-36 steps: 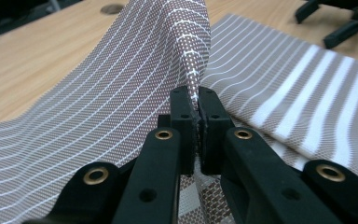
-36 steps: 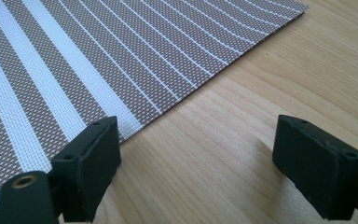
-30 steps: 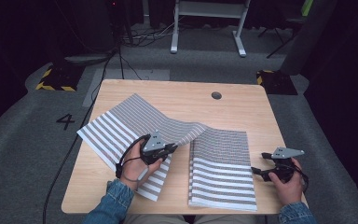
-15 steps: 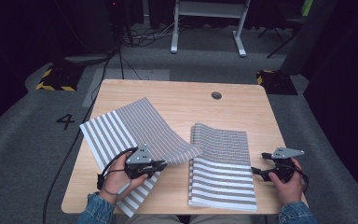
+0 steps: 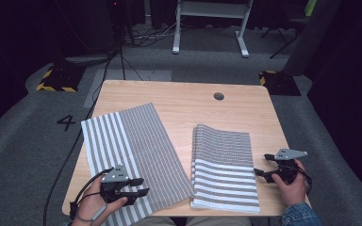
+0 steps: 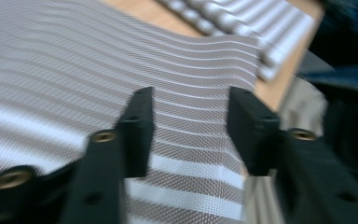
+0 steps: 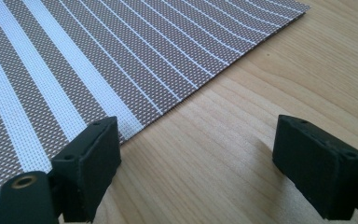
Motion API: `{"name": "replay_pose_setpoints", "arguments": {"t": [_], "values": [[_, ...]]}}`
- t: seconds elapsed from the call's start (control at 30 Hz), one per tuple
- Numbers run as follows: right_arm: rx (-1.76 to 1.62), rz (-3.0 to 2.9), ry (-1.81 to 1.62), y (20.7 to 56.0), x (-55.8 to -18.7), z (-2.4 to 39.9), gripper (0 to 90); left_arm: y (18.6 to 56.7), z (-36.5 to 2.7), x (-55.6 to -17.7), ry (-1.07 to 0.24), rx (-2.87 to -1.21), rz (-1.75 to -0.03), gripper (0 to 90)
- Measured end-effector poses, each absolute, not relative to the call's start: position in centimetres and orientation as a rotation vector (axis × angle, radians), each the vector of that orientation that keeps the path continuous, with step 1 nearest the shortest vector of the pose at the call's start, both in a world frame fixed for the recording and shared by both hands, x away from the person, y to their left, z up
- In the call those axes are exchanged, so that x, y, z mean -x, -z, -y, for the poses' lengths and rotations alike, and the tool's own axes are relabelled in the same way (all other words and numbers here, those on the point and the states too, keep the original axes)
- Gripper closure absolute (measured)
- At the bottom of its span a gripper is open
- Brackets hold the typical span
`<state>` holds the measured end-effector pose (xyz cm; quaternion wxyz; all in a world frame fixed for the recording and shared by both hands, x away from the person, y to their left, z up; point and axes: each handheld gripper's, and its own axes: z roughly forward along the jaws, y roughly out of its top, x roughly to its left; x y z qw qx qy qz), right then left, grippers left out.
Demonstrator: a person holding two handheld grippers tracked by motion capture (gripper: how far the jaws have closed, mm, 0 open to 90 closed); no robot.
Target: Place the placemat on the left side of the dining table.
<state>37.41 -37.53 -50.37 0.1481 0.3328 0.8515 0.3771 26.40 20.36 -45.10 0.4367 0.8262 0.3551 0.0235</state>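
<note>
Striped woven mat: grey mesh with white stripes, lying flat and askew on the left half of the worktop, its near corner past the front edge.

Stack of striped mats: same weave, squared up, right of centre, near edge at the worktop front.

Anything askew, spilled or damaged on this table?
One thing: the left striped mat lies turned at an angle, its near-left corner past the table edge, while the right stack of mats sits square. No spill or damage visible.
</note>
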Motion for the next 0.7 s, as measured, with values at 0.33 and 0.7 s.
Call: {"name": "replay_pose_setpoints", "arguments": {"t": [0.33, 0.7], "values": [[-0.957, -2.45, -1.085, 50.4, -37.4, 37.5, 15.3, 47.4, -22.9, -24.7, -0.384, -2.06, -1.361, 31.7], [-0.956, -2.449, -1.087, 50.4, -37.4, 37.5, 15.2, 49.0, -23.2, -23.6, -0.454, -2.072, -1.531, 24.8]]}}
